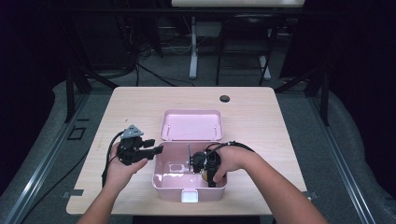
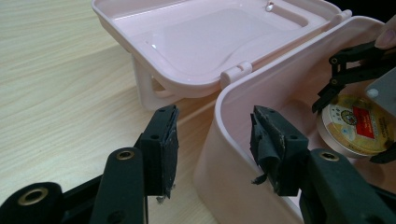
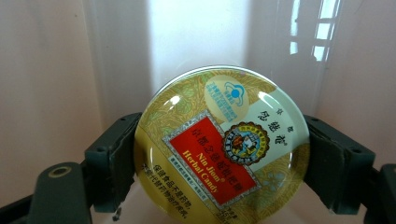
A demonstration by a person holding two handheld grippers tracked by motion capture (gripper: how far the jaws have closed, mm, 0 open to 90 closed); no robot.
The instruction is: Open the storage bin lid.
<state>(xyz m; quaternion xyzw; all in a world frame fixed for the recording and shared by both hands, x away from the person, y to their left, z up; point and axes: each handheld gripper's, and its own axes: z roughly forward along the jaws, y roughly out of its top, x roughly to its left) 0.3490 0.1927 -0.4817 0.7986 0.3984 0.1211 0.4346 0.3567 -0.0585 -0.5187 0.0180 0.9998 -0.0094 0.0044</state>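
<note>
One candy tin [image 3: 219,149] sits clamped in your right gripper [image 1: 211,173] inside the pink box [image 1: 161,184]; your left gripper [image 2: 212,140] straddles its wall wide. Next, lower and release.

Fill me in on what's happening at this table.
A person works with a gripper in each hand at a pink box whose lid lies open. The right gripper is down inside the box, its jaws clamped on a round herbal candy tin. The left gripper straddles the box's left wall, jaws open on either side of it without pressing.
</note>
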